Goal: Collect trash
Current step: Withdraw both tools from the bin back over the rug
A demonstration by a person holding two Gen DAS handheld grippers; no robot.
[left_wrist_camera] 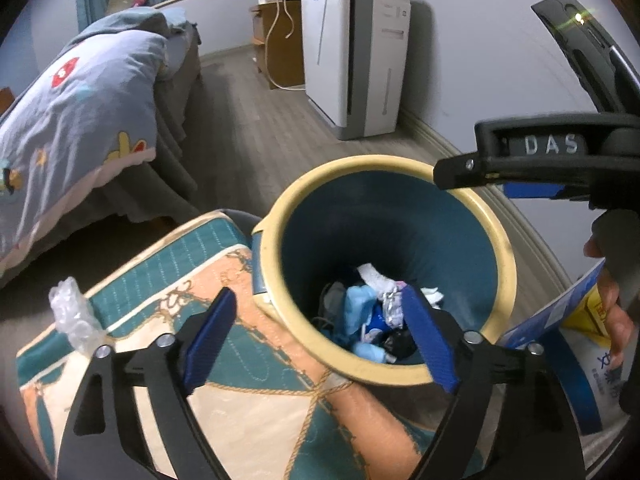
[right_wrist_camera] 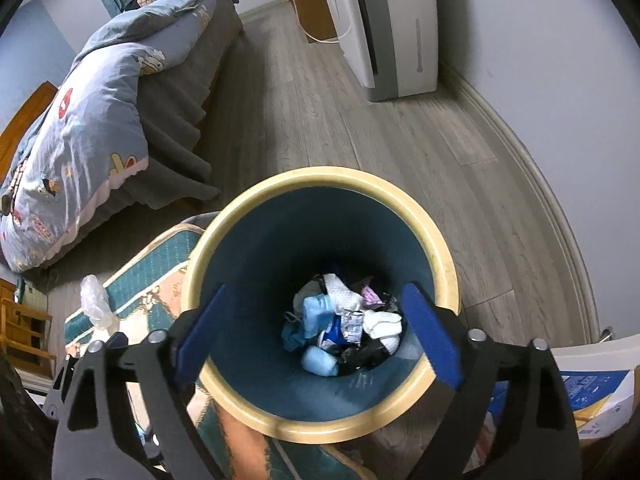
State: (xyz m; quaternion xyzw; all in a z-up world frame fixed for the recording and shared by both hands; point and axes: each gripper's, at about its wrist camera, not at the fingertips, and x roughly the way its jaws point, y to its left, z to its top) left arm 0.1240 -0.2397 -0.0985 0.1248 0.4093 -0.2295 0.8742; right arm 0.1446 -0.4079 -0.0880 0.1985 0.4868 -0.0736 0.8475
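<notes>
Left gripper (left_wrist_camera: 324,336) spread, nothing between pads. Right gripper (right_wrist_camera: 320,336) spread, empty, above bin (right_wrist_camera: 440,264). Trash pile (right_wrist_camera: 344,324) lay at bin bottom. Plastic wrap (left_wrist_camera: 74,316) at 9 o'clock on cushion (left_wrist_camera: 248,408).

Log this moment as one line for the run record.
left gripper: open, empty | right gripper: open, empty, over bin | trash pile: in bin | plastic wrap: on cushion

Dim, cool, even indoor light — soft shadows, heavy fisheye bending with black corners; a green glare streak (left_wrist_camera: 576,20) on the blurred black plastic device at upper right
</notes>
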